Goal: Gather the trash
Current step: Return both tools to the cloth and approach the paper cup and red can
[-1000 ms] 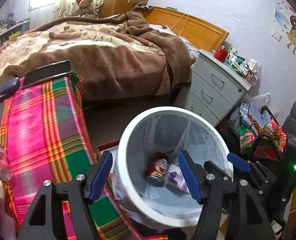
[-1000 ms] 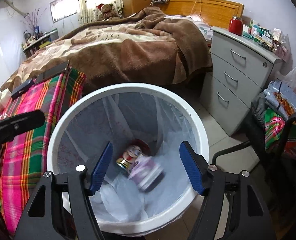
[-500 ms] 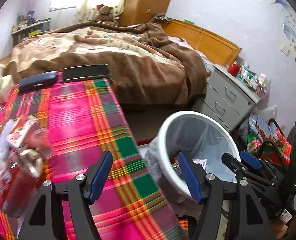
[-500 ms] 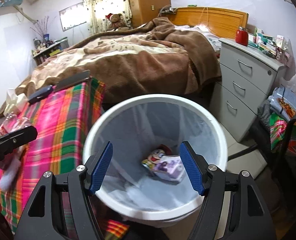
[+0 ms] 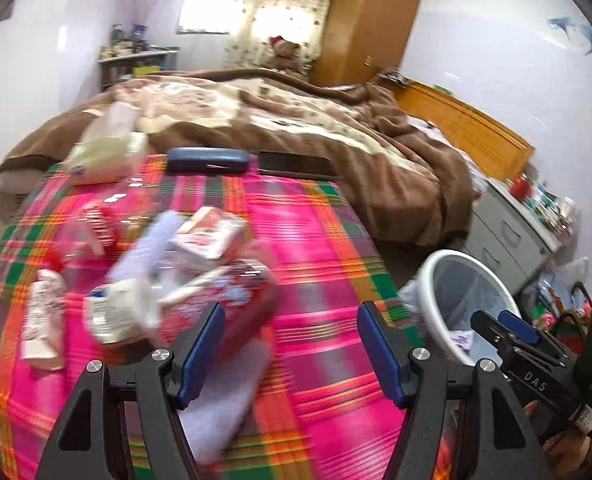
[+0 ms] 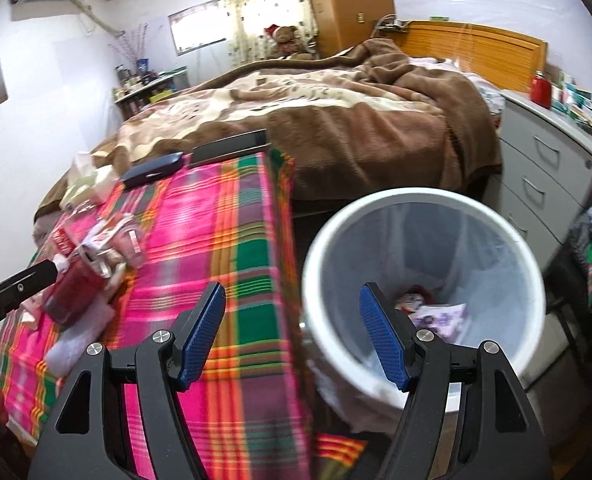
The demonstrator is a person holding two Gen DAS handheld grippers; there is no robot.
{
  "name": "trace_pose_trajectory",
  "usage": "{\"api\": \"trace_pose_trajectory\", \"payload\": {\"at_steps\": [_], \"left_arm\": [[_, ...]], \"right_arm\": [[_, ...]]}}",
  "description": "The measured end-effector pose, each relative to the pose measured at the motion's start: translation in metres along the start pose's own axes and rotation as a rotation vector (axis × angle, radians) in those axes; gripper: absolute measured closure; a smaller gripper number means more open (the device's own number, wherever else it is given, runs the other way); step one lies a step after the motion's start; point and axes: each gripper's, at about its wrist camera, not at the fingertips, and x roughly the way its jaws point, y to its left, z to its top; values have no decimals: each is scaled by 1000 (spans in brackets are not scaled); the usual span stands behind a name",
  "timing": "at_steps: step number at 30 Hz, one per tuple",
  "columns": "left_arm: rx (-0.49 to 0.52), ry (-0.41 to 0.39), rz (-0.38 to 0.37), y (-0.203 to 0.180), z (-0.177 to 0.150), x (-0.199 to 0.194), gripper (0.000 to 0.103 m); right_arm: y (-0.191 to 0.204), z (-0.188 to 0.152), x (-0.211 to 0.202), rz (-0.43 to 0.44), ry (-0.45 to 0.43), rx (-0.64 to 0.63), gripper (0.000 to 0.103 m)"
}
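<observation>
Bedroom scene, with a plaid pink, green and orange tablecloth point(image 5: 315, 248) covering a table at the foot of a bed with a brown blanket point(image 6: 355, 120). Grey drawers point(image 6: 547, 168) stand by the bed, and a teddy bear point(image 6: 286, 40) sits back by the curtain.

Left gripper point(image 5: 290, 352) hangs over the cloth with its blue pads spread apart and nothing between them. Just ahead of it is the trash pile point(image 5: 184, 276): a small red-and-white carton point(image 5: 210, 236), some crinkly clear plastic and a reddish wrapper, all pretty motion-blurred so I can't tell exactly what each bit is. Another little carton point(image 5: 42, 320) lies off to the left of the heap. At the far edge of the table there's a dark glasses case point(image 5: 208, 160), a flat black thing beside it that could be a phone or tablet, and a tissue pack point(image 5: 104, 156).

Right gripper point(image 6: 292, 336) is also released, fingers wide and empty, straddling the table edge and the white trash bin point(image 6: 423, 200). The bin has a clear liner and stands on the floor right beside the table, with a can point(image 6: 413, 300) and a purple-ish packet point(image 6: 441, 316) already at the bottom.
</observation>
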Motion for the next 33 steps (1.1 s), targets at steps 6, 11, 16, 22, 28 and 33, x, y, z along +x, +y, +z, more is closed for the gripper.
{"api": "trace_pose_trajectory", "payload": {"at_steps": [6,11,16,22,28,33], "left_arm": [[-88,-26,70,53,-6,-20,35],[-152,-31,132,96,-14,-29,35],[-190,-23,184,126,-21,-32,34],[-227,-2,211,159,-29,-29,29],[-264,22,213,180,-33,-21,28],[-292,45,169,193,-31,-11,28]], "right_arm": [[32,-5,6,69,23,-19,32],[58,-8,13,123,43,-47,32],[83,-11,17,189,64,-58,32],[109,-9,20,283,82,-54,32],[139,-5,33,342,122,-37,32],[153,0,44,331,140,-16,32]]}}
